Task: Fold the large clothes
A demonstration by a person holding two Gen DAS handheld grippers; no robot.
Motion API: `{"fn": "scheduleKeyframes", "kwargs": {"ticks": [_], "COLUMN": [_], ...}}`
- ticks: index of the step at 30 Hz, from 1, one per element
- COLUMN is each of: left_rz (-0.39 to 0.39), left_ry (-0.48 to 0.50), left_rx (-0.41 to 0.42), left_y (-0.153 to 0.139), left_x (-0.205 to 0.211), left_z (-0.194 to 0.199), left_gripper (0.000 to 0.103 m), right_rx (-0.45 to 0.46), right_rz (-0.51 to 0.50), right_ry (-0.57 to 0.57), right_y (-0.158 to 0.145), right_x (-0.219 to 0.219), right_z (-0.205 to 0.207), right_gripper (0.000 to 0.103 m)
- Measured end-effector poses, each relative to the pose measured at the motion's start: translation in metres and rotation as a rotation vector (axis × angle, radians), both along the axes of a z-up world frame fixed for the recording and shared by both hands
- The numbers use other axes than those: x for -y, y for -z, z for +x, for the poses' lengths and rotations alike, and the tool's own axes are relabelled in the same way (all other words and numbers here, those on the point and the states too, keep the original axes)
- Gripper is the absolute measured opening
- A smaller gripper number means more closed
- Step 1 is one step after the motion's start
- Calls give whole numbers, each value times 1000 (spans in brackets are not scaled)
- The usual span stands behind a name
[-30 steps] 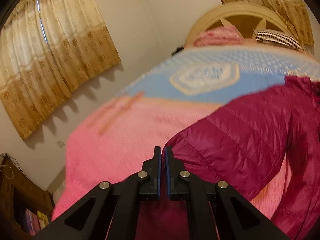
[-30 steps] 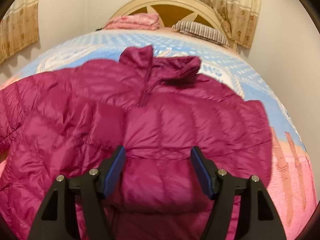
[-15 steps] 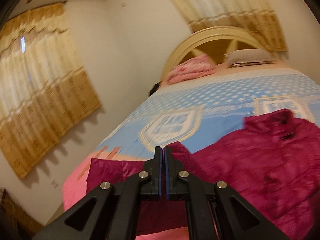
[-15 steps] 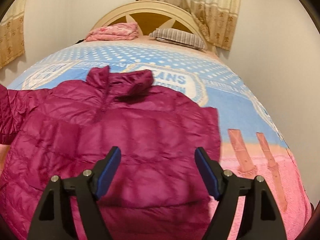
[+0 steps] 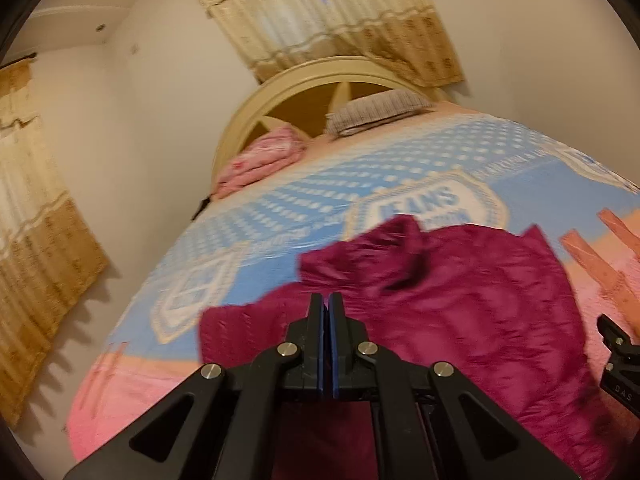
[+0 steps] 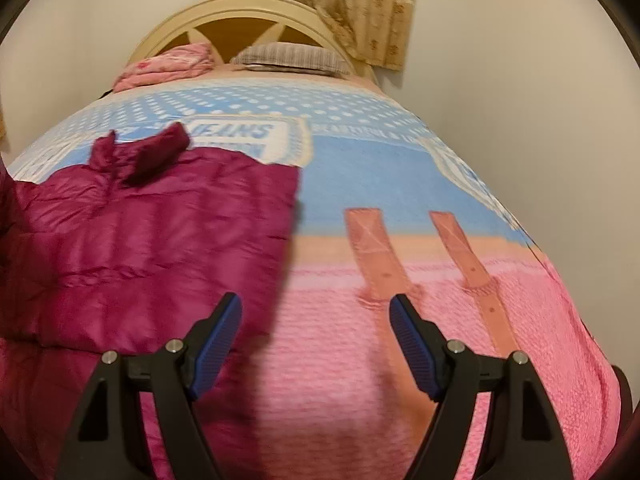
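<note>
Left wrist view: your left gripper [image 5: 329, 312] is squeezed tight, but you cannot tell if cloth is pinched. The purple jacket [image 5: 460, 312] lies on the bed [image 5: 280, 216] past the fingertips.

Right wrist view: your right gripper [image 6: 316, 320] is wide apart, holding nothing. The jacket sits beside its left finger [image 6: 218, 340], blanket [image 6: 340, 360] underneath.

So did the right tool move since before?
Yes. The right tool slid rightward off the purple jacket, toward the brown straps printed on the pink blanket. Its jaws have just been opening, with nothing between them.
</note>
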State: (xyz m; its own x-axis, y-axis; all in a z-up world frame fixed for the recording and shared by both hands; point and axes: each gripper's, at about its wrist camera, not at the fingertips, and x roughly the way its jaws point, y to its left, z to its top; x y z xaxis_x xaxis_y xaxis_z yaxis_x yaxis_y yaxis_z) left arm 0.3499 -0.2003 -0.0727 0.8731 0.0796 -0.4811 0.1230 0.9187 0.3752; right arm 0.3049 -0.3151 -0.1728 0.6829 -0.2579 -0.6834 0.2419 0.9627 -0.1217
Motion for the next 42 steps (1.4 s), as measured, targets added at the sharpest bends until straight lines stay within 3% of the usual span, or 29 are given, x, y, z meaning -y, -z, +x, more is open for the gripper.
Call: {"fn": "scheduleKeyframes", "kwargs": {"ticks": [4,7,9,10,11,13,19,22,29,30,31,34,37,42], "left_rz": [-13,-53,-61,-63,-66,-65,0,25,0,-3,-12,-53,-96,-123], "left_ry": [4,19,20,14,11,29,-15,-96,-246,-257,-261,-269,-265,-252], "left_rx": [-44,-45,-2,31,88,153,166,111,-43,-59,-77,-117,-138,-162], "left_y": [18,15,8,5,-2,-12,-9,12,64,71,76,88,92,95], "left_x": [21,21,20,20,17,15,-14,-45,-114,-121,-127,-141,-150,-151], "left_z": [3,4,1,-1,-6,-14,-8,8,42,45,47,50,49,45], "left_gripper": [5,15,57,91,97,98,98,98,98,98,98,98,98,98], "right_rx": [-15,-24,-23,-23,-24,-22,2,15,-33,-48,-65,-109,-98,-79], "right_rz": [24,29,35,41,45,48,84,119,173,177,188,224,216,187], "right_ry": [33,24,15,6,-2,-17,-108,-184,-303,-317,-329,-364,-364,-316], "right_y": [9,13,15,15,16,15,5,-1,13,17,21,28,25,19], "right_x": [19,18,15,12,10,2,-29,-55,-106,-111,-115,-120,-117,-105], "right_z": [-4,-3,-2,-2,0,1,6,12,34,37,40,45,41,39], "right_gripper": [79,79,79,79,79,79,79,79,79,72,58,29,17,15]}}
